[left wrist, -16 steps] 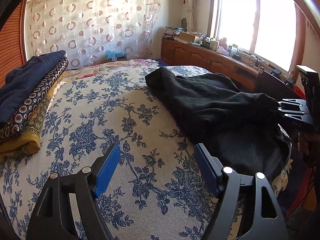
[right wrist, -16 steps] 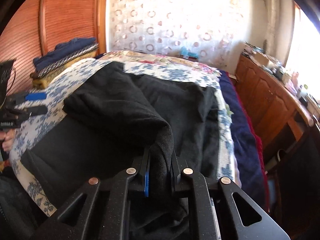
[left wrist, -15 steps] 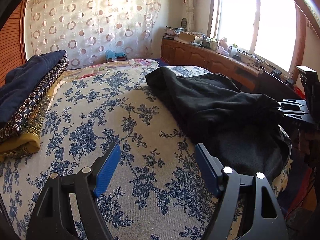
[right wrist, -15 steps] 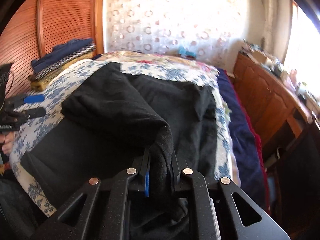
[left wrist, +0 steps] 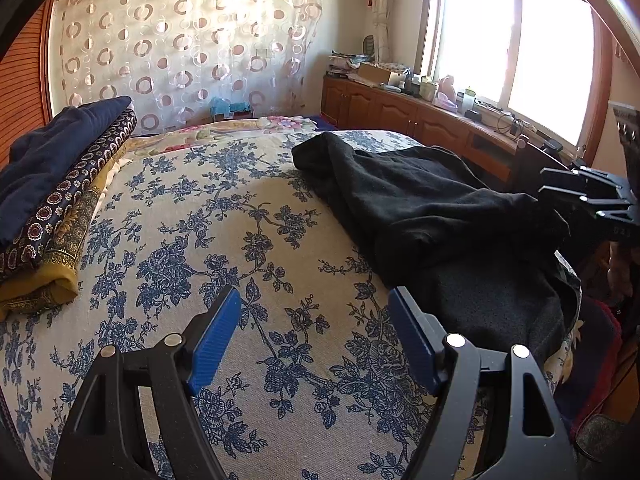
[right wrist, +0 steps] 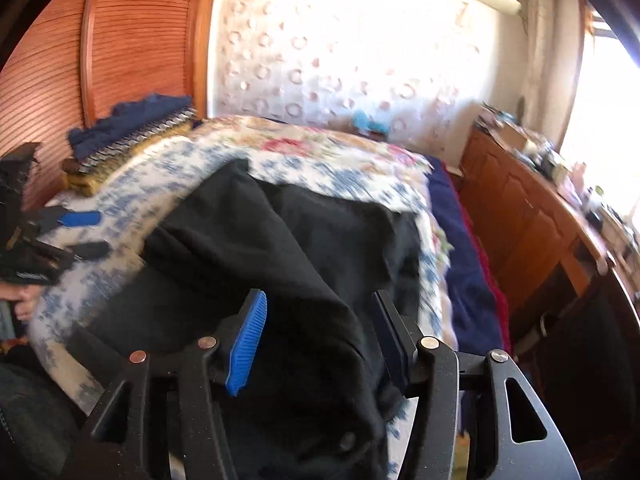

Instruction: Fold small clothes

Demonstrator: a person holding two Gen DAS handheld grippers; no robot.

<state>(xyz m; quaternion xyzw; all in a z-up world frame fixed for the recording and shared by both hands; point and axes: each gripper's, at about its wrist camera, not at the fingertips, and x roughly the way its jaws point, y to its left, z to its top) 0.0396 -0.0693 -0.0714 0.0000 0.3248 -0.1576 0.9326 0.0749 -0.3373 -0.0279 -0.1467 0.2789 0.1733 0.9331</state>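
The right tongs [right wrist: 316,336] are opening astride the black garment [left wrist: 420,208], whose length runs away up the bed [left wrist: 240,240]; the left tongs [left wrist: 314,336] stand open, empty, beside it.

Two low wrist views along the bed [left wrist: 280,216] toward the curtain [left wrist: 180,40] (both sharing the black garment [left wrist: 420,208]).

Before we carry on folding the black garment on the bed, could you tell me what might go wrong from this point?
1. The right gripper is opening with the black garment between its fingers; the raised fold may slump and come undone.
2. The garment lies at the bed's near corner, partly over the edge, so it could slide off.
3. The left gripper is open over bare bedspread, pinning nothing, so the cloth could shift.
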